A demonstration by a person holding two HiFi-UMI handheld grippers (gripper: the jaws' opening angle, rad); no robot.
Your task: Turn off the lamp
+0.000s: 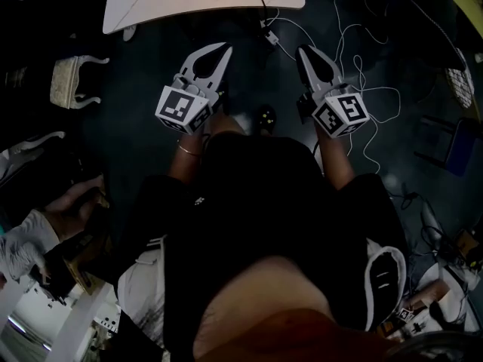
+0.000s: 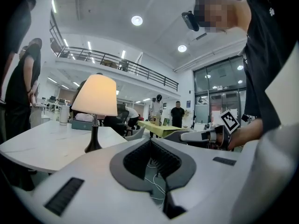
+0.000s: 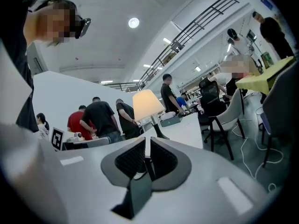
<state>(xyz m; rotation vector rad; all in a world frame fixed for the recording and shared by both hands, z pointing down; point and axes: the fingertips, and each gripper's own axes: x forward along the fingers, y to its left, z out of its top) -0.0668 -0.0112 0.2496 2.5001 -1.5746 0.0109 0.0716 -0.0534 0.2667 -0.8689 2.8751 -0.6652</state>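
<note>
Noted table lamp point(image 2: 95, 107) lit, shade glowing, standing upright on its dark base on the white table point(image 2: 42, 146). Found left gripper point(image 1: 226, 49) held over the dark floor point(image 1: 136, 104), short of the table edge, tips pressed together with nothing pinched. Saw only floor and a white cable point(image 2: 156, 183) through the gap behind those tips. Found right gripper point(image 1: 306, 50) alongside, well apart from the left, likewise closed tip to tip and empty. Placed table lamp clear of both grippers: left of the left gripper's tips, just above the right gripper's tips in its own view.
</note>
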